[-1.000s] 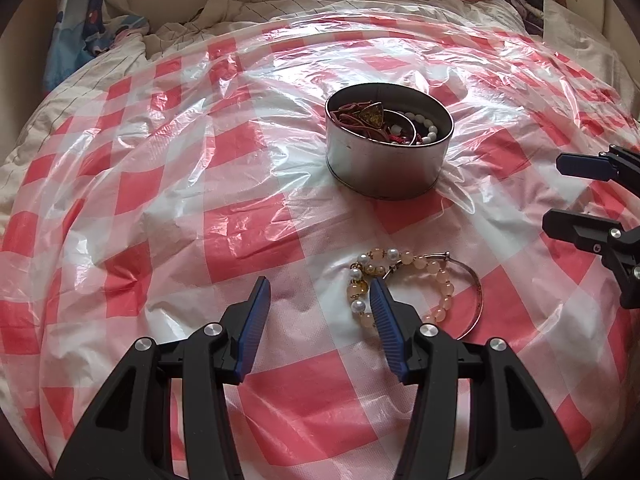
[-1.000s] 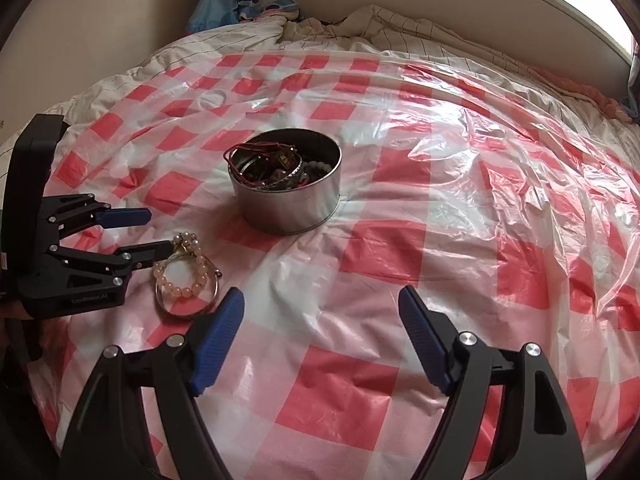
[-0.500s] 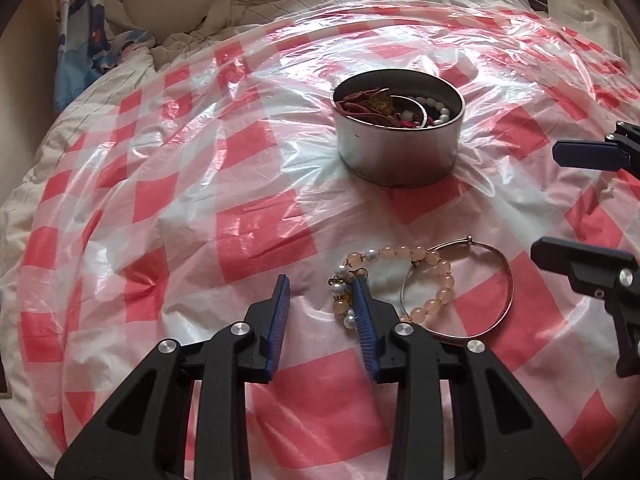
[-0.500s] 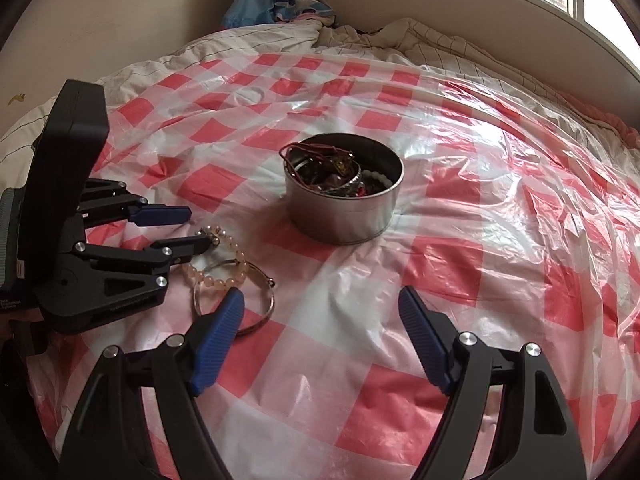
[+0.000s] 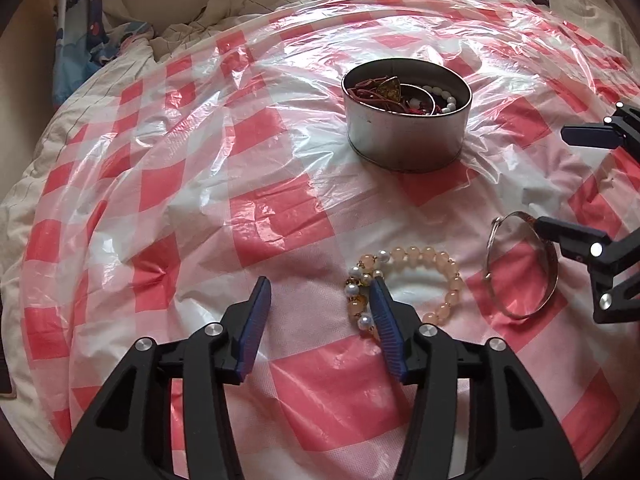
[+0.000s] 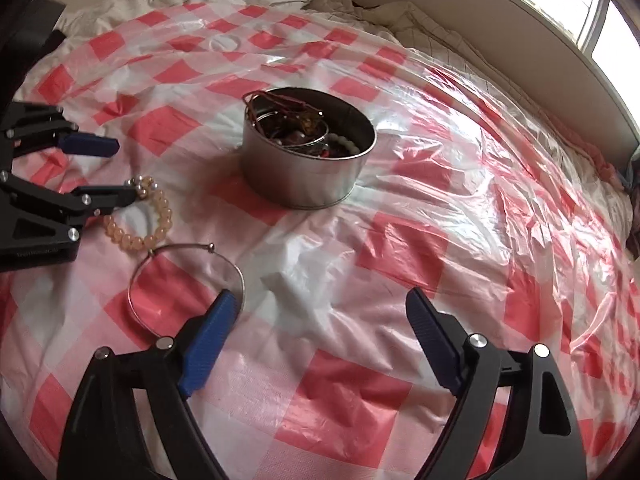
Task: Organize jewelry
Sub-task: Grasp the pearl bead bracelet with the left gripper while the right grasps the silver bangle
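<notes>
On the bed, over a red and white checked plastic sheet [image 5: 276, 224], the round metal tin [image 5: 406, 138] stands with jewelry inside. The bead bracelet [image 5: 404, 280] lies near the tin, and the thin metal bangle [image 6: 186, 284] just beside it. The left gripper [image 5: 320, 312] is opening, nothing between its jaws; one finger is against the bracelet. The right gripper [image 6: 320, 340] is opening wide, empty, with one finger at the bangle.

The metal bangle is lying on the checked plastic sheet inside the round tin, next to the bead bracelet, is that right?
Not quite. The metal bangle lies outside the round tin, on the checked plastic sheet next to the bead bracelet. The right wrist view shows it.
</notes>
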Available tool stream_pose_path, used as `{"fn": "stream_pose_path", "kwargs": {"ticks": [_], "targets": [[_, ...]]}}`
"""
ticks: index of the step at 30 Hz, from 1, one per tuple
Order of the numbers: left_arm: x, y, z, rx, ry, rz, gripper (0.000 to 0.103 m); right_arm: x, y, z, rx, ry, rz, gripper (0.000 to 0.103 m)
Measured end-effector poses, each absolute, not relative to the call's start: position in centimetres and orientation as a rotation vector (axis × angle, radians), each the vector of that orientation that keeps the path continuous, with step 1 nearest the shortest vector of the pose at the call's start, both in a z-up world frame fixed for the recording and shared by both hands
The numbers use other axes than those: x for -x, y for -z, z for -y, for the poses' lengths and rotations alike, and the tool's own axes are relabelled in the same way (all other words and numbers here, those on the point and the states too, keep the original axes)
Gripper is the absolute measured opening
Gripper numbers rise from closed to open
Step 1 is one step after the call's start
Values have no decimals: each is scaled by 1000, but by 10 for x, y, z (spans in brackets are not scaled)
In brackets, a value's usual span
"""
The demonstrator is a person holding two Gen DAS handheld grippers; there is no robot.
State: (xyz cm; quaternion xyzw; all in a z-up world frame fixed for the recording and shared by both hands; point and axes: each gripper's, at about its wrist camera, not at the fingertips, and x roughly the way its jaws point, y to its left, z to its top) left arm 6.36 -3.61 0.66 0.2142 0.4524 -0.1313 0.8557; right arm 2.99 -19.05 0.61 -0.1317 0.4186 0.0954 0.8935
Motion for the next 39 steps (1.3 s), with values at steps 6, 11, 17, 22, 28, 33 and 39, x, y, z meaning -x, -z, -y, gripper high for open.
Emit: {"fn": "stream_pose_path", "kwargs": {"ticks": [6,11,17,22,28,33,39], "targets": [[-56,-5,58,-528,303,-857,61,-32,-9,174,236,-287,-842,83],[-62,-4,50,-471,345,-950,40,-33,-1,188,316,-196,-926,80],[-61,-8,45,-448,339,-912,47,-28,-18,203,70,-392,-900,63],[-58,-1,52,-466,385,-952,30,-27,-2,181,155,-421,-959,35],[-54,-5,51,-455,424,-963,17,-25,-9,197,108,-423,-938,17],[-56,0,52,-473,382,-941,43,-26,1,182,159,-439,-960,18],[-50,-4,55,-467,470,-983,10,-21,-5,189,159,-445,-971,5]]}}
